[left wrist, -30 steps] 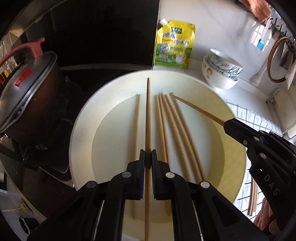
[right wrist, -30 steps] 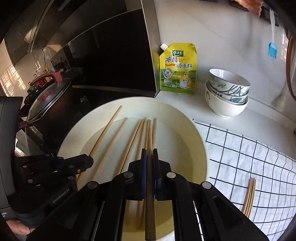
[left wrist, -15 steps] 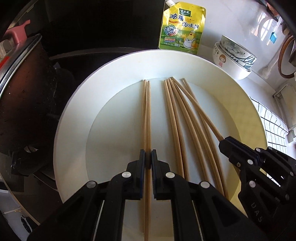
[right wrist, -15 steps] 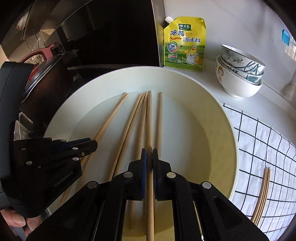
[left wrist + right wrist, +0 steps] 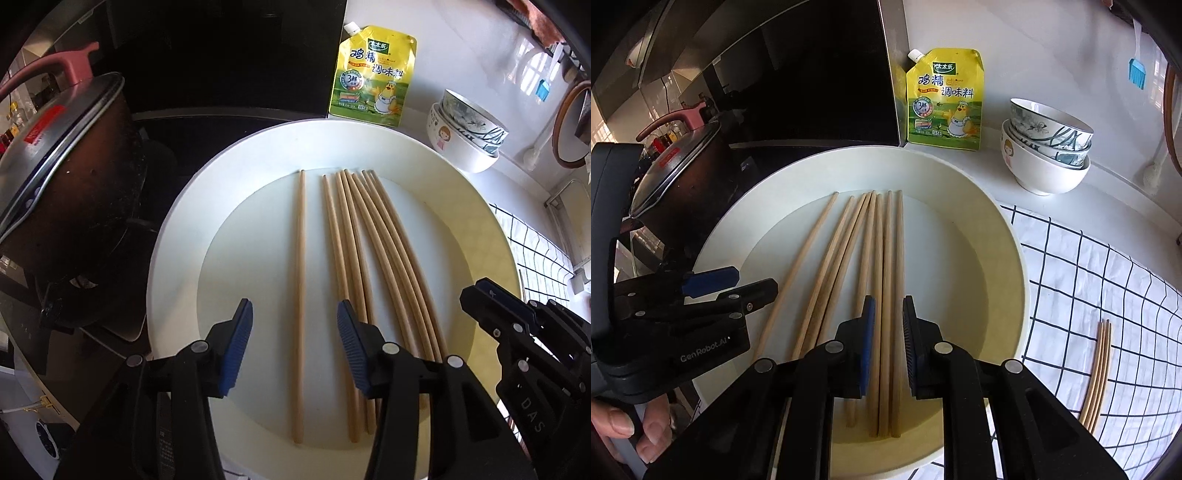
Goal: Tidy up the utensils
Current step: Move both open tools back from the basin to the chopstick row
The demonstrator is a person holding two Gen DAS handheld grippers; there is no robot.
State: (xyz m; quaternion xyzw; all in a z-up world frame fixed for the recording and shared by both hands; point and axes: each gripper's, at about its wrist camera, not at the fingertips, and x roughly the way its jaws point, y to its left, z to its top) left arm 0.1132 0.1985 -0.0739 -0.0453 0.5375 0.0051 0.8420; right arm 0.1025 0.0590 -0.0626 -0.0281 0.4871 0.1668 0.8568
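Several wooden chopsticks lie lengthwise in a large cream plate (image 5: 177, 258) (image 5: 1008, 236). One chopstick (image 5: 299, 295) lies apart at the left, and it shows in the right wrist view (image 5: 801, 266) too. A tight bundle (image 5: 369, 251) (image 5: 882, 266) lies beside it. My left gripper (image 5: 294, 350) is wide open and empty over the single chopstick. My right gripper (image 5: 888, 345) is open a little, its jaws either side of two bundle chopsticks without clamping them. Each gripper shows in the other's view: the left (image 5: 738, 286), the right (image 5: 476, 299).
A lidded dark pot (image 5: 66, 177) with a pink handle stands left of the plate. A yellow seasoning pouch (image 5: 943, 99) and stacked bowls (image 5: 1047, 147) stand behind it. A checked cloth (image 5: 1108, 280) at the right holds a few more chopsticks (image 5: 1099, 369).
Both grippers have opened and let go of their chopsticks, which now lie in the plate. The left opened wide, the right only slightly. Both pulled back a little.
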